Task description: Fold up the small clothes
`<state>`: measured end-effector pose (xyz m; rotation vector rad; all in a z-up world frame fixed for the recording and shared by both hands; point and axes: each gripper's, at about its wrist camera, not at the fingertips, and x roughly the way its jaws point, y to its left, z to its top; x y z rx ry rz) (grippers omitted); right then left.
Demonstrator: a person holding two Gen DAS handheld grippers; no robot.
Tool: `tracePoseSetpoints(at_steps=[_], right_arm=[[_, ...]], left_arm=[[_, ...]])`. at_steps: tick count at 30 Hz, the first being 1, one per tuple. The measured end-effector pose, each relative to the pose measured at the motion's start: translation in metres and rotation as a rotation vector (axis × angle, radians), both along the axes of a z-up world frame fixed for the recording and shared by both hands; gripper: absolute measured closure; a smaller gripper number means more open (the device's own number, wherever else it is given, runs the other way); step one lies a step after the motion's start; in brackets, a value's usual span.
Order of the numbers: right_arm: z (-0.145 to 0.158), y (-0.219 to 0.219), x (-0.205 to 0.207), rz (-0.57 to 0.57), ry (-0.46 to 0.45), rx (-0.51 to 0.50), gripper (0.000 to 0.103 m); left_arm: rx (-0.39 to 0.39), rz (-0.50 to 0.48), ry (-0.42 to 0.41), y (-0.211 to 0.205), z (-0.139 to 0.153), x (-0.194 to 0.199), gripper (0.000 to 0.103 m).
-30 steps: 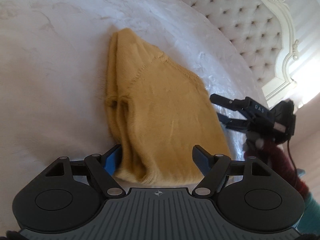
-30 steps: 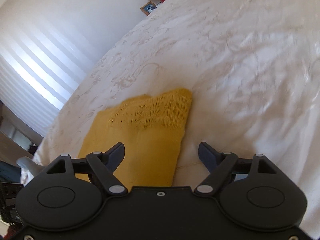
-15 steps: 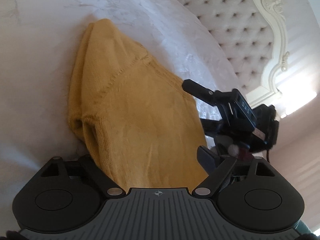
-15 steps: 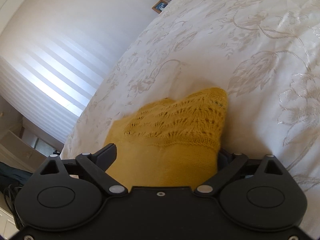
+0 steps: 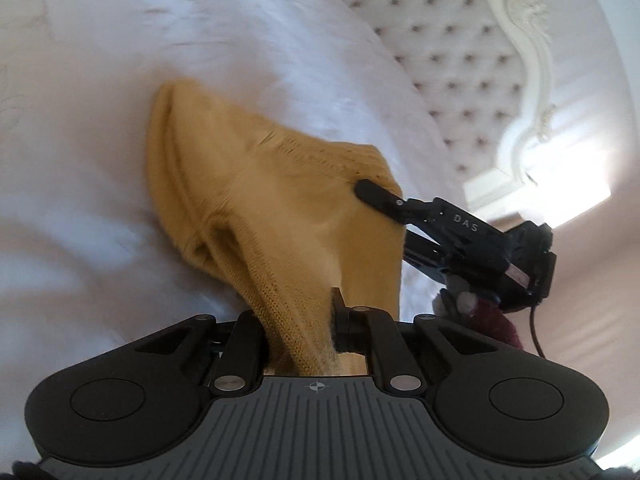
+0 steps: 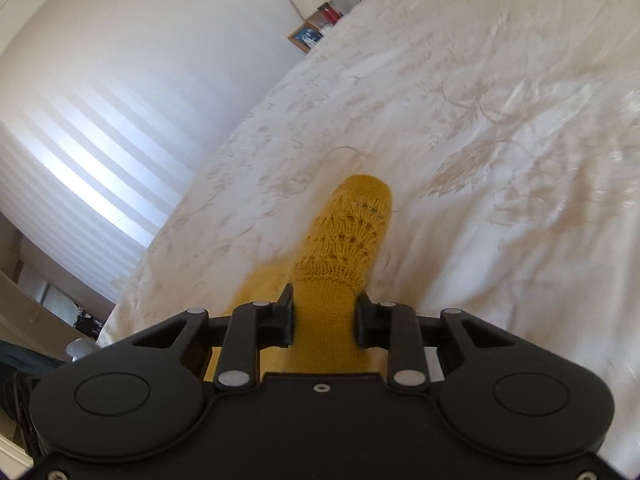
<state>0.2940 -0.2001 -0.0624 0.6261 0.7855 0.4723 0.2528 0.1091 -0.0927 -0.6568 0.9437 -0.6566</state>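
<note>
A mustard-yellow knitted garment lies partly lifted off the white bedspread. My left gripper is closing its jaws, and a bunched edge of the knit is pinched between them. In the right wrist view, my right gripper is also closing, its pads pressing on a strip of the same garment whose lacy end hangs forward. From the left wrist view, the right gripper's upper finger lies across the garment's far corner; its lower finger is hidden behind the cloth.
A tufted headboard rises behind the bed. A dark red sleeve shows behind the right gripper. A picture frame and lamp stand beyond the embroidered bedspread; a bright window blind is at left.
Both grippers went from open around the garment's edges to closed on the knit. The cloth has bunched up and lifted off the bed.
</note>
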Motion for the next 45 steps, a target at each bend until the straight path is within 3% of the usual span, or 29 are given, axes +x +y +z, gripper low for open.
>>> tracePoseSetpoints(at_steps=[7,12,15,19,20,22,28,32,35,38,45], right_arm=[[0.022,-0.025,-0.083,-0.012,0.041,-0.028,0.065],[0.019,-0.045,-0.142,-0.028,0.120,-0.008,0.064],[0.003,-0.052,-0.163,-0.059,0.156,-0.070,0.061],[-0.019,-0.055,-0.180,-0.124,0.152,-0.234,0.047],[-0.021,-0.057,-0.182,-0.140,0.139,-0.248,0.042],[-0.023,-0.059,-0.185,-0.166,0.117,-0.259,0.042],[-0.013,-0.044,-0.200,-0.187,-0.007,-0.356,0.039],[0.001,-0.039,-0.223,-0.213,-0.107,-0.374,0.037],[0.006,-0.034,-0.235,-0.223,-0.166,-0.404,0.035],[0.006,-0.026,-0.235,-0.213,-0.194,-0.443,0.035],[0.003,-0.013,-0.229,-0.167,-0.226,-0.494,0.035]], left_arm=[[-0.036,-0.105,0.003,-0.024,0.017,-0.060,0.091],[-0.065,-0.161,0.070,-0.037,-0.001,-0.113,0.090],[-0.016,-0.153,0.114,-0.042,-0.024,-0.132,0.090],[0.141,-0.066,0.157,-0.032,-0.061,-0.148,0.085],[0.136,-0.050,0.147,-0.027,-0.066,-0.152,0.083],[0.128,-0.021,0.138,-0.023,-0.067,-0.153,0.082],[0.282,-0.029,0.039,-0.023,-0.048,-0.165,0.077],[0.438,-0.039,-0.126,-0.029,-0.013,-0.179,0.065],[0.513,-0.025,-0.275,-0.040,0.011,-0.184,0.054],[0.562,-0.026,-0.388,-0.053,0.025,-0.172,0.045],[0.578,-0.017,-0.456,-0.100,0.025,-0.114,0.045]])
